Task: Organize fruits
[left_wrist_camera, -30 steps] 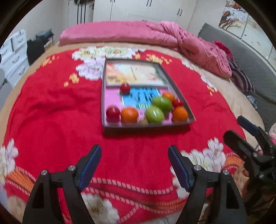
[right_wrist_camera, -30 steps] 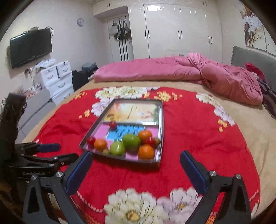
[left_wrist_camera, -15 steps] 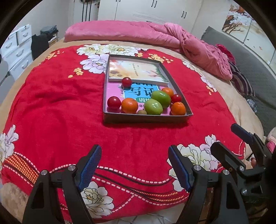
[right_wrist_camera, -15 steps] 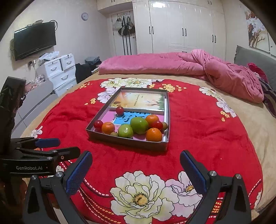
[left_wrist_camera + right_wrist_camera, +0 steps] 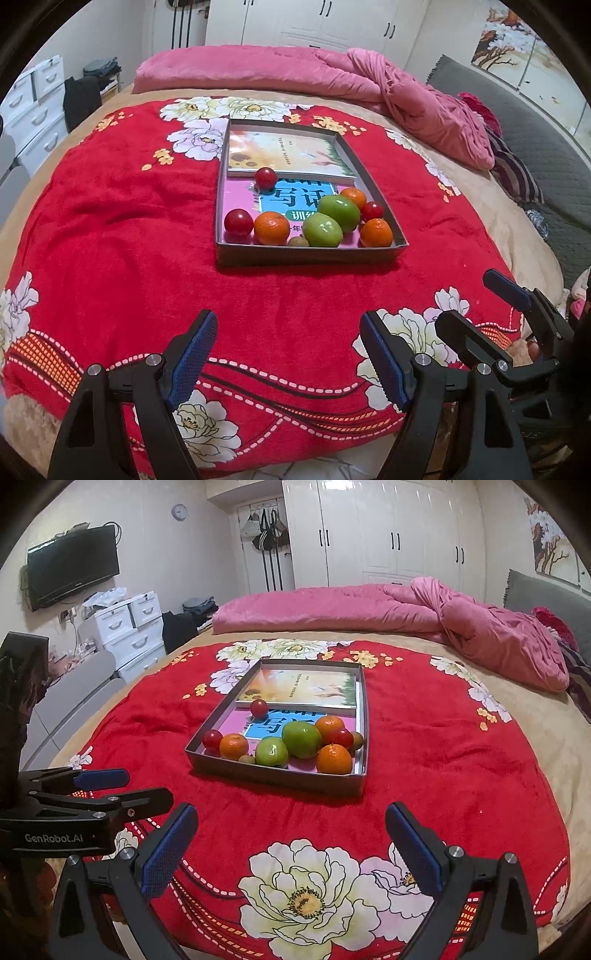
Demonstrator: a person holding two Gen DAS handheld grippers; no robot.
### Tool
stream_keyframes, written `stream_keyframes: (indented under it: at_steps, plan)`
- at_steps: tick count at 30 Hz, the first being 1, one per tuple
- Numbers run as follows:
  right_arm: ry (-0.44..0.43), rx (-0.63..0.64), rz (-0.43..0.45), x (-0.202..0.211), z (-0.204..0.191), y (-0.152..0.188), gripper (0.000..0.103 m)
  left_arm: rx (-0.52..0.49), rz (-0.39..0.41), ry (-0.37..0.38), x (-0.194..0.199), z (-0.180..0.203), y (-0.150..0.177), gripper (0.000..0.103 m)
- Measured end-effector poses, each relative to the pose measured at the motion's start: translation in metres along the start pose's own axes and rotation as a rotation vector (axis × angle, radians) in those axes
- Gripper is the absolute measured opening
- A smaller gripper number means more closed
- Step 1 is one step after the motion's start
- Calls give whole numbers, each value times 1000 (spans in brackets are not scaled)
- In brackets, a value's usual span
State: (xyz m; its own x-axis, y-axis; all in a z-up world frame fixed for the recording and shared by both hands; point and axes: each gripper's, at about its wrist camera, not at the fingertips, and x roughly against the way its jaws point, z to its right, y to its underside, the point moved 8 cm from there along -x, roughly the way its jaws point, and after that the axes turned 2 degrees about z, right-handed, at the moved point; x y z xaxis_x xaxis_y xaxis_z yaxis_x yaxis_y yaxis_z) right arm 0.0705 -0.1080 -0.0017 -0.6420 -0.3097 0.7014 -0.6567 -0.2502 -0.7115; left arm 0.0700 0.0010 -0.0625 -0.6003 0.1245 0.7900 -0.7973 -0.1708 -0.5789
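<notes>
Left wrist view
Your left gripper (image 5: 288, 352): fingers spread wide, holding nothing, above the red blanket (image 5: 122, 236).
Fruit: two green apples (image 5: 339, 212), oranges (image 5: 272, 228) and small red fruits (image 5: 238, 221) sit at the near end of the grey tray (image 5: 310, 256), well ahead of you.
Your right gripper (image 5: 476, 306): at the right edge, fingers apart.

Right wrist view
Your right gripper (image 5: 291, 843): fingers wide, empty.
Tray (image 5: 273, 771): centred ahead, books (image 5: 306, 690) at its far end.
Left gripper (image 5: 144, 786): low left, fingers parted.
</notes>
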Motion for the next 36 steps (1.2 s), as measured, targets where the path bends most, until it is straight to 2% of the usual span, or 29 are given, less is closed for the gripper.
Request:
stream_keyframes:
  at_steps: [22,26,36]
  plan:
    - [0,-5,-3,-1,1,1,102,-8,7,-25,1,0,0,80]
    - [2,-5,-5,-1,2,2,102,-23,16,-53,2,-1,-1,80]
    - [5,-10,-8,-2,3,3,102,-9,6,-35,1,-2,-1,80]
